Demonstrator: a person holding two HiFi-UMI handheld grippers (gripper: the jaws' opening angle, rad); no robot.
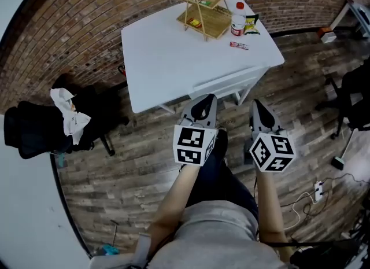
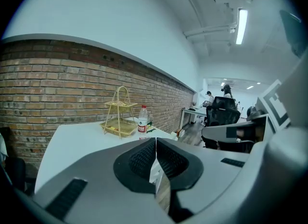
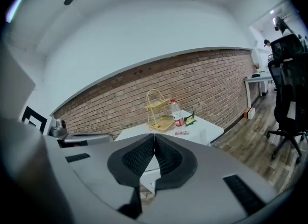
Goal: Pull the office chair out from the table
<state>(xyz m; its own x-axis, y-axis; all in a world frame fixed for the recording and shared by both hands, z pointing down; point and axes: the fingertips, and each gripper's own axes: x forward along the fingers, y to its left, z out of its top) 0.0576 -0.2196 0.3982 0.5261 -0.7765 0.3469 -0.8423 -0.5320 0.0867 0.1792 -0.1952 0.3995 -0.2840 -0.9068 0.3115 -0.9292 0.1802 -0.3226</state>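
A white table (image 1: 167, 59) stands on a plank floor (image 1: 133, 175). At its far corner — a 2-tier wire stand (image 1: 203, 7), a bottle (image 1: 237, 24), a green bag (image 1: 251, 24) and a small red packet (image 1: 239, 45).

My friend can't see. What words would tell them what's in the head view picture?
Looking down, a person aims the left gripper and the right gripper, both shut, at a white table by a brick wall. A yellow wire basket and a bottle stand on it. A black chair sits left of it.

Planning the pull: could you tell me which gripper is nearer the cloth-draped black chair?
Left. The left gripper is right of the black chair; the right gripper is farther right.
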